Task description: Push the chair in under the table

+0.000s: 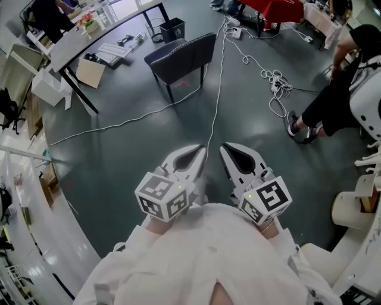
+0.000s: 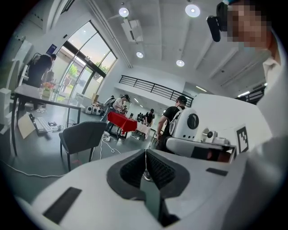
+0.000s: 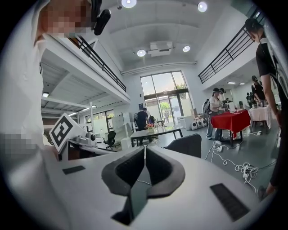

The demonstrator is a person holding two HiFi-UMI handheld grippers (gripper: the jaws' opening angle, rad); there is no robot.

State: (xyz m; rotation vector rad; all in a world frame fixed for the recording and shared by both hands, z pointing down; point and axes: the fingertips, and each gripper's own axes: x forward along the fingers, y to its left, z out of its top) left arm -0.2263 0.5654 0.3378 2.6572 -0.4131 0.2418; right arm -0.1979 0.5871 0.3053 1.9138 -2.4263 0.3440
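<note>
A dark grey chair [image 1: 181, 56] stands on the green floor, well out from the grey table [image 1: 98, 33] at the upper left. It also shows as the chair [image 2: 83, 137] in the left gripper view and, partly hidden behind the jaws, as the chair [image 3: 185, 144] in the right gripper view, with the table [image 3: 155, 131] behind it. My left gripper [image 1: 204, 149] and right gripper [image 1: 224, 147] are held close to my body, side by side, far short of the chair. Both are shut with nothing between the jaws: left gripper [image 2: 145, 152], right gripper [image 3: 144, 149].
White cables [image 1: 220, 77] run across the floor past the chair toward me. A person [image 1: 333, 101] crouches at the right near a power strip [image 1: 277, 83]. A black bin [image 1: 172, 27] stands by the table. A cardboard sheet [image 1: 90, 72] leans at the table leg. A red-clothed table [image 1: 277, 9] is at the far end.
</note>
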